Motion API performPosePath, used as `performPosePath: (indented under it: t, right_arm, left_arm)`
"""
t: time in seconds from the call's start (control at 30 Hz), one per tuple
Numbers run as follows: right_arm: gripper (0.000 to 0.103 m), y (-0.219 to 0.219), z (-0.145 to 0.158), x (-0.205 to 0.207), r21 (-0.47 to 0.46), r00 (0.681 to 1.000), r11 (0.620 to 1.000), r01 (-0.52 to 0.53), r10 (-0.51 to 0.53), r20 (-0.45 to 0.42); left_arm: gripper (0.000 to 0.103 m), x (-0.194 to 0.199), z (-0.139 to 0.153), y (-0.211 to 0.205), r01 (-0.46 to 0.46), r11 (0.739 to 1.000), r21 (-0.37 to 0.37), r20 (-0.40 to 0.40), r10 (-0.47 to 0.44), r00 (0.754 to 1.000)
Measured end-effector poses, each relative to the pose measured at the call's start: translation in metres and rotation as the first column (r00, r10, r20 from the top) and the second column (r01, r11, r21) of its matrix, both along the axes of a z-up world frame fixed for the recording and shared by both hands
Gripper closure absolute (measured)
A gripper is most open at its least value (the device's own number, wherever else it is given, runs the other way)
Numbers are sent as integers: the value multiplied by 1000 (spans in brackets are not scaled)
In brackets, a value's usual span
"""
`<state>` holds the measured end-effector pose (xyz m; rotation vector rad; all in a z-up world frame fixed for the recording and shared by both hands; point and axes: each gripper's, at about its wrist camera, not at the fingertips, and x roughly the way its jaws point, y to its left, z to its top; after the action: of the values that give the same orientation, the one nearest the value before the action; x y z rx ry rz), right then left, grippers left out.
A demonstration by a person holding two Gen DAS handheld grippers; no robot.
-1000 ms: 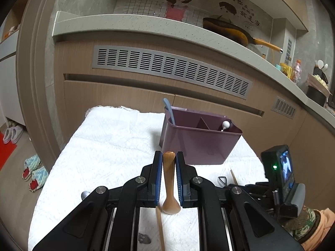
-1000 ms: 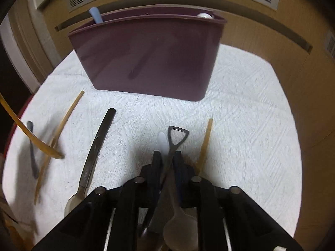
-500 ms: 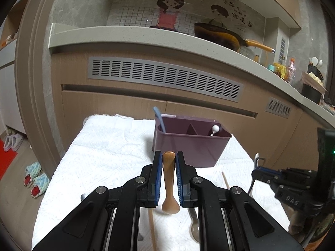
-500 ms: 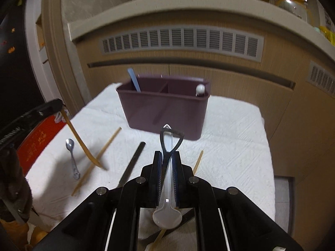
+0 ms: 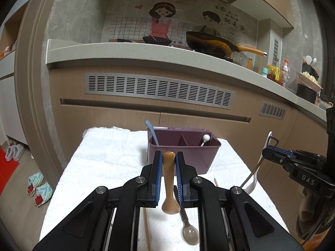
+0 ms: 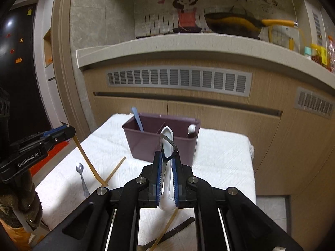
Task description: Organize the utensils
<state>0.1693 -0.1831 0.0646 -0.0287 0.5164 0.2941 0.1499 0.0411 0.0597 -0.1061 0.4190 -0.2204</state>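
A purple divided utensil holder [image 5: 184, 152] stands on the white towel [image 5: 104, 159]; it also shows in the right wrist view [image 6: 159, 144]. A blue handle and a white-knobbed utensil stand in it. My left gripper [image 5: 169, 159] is shut on a brown wooden spoon [image 5: 169, 179], held in the air short of the holder. My right gripper [image 6: 166, 161] is shut on a white spoon [image 6: 167, 144] together with a metal utensil with a loop handle [image 6: 167, 146], also in the air short of the holder.
On the towel lie a metal spoon [image 5: 188, 228], chopsticks [image 6: 115, 170], a small teaspoon [image 6: 80, 175] and a dark-handled utensil [image 6: 178, 229]. A wooden kitchen cabinet [image 5: 146, 113] rises behind the table. Slippers [image 5: 39, 188] lie on the floor at left.
Both grippers have risen and drawn back from the towel with their utensils. The right gripper lifted the white spoon and looped metal utensil off the towel.
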Motion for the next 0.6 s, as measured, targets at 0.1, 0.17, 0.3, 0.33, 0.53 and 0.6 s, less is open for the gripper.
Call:
performPosePath:
  t: [0.1,0.17,0.3,0.33,0.53,0.6]
  right_arm:
    - [94,-3,3,1,19,1000,1000,-18,18,-25]
    - [94,-3,0,2,17,998,999,-34,35,-50]
    - [94,-1,-14,0,3,996,999,-54,54,-66]
    - [94,0,-19,-2,-2,996,998,-58,58,-69]
    - [94,-2,-44,-8,-4,992,998,-68,67,-108]
    - [94,-5,-50,-10,3,990,998,-68,68,-122]
  left_arm:
    - [90,-4,4,0,2,1000,-6,7,-2,1000]
    - [90,-6,5,1,3,1000,-10,10,-3,1000]
    - [90,-9,5,2,7,1000,-13,11,-6,1000]
    - [90,-10,5,3,5,1000,-13,10,-4,1000]
    - [90,-9,3,6,-4,1000,-20,-3,4,1000]
    - [90,-7,3,5,-3,1000,-20,-8,2,1000]
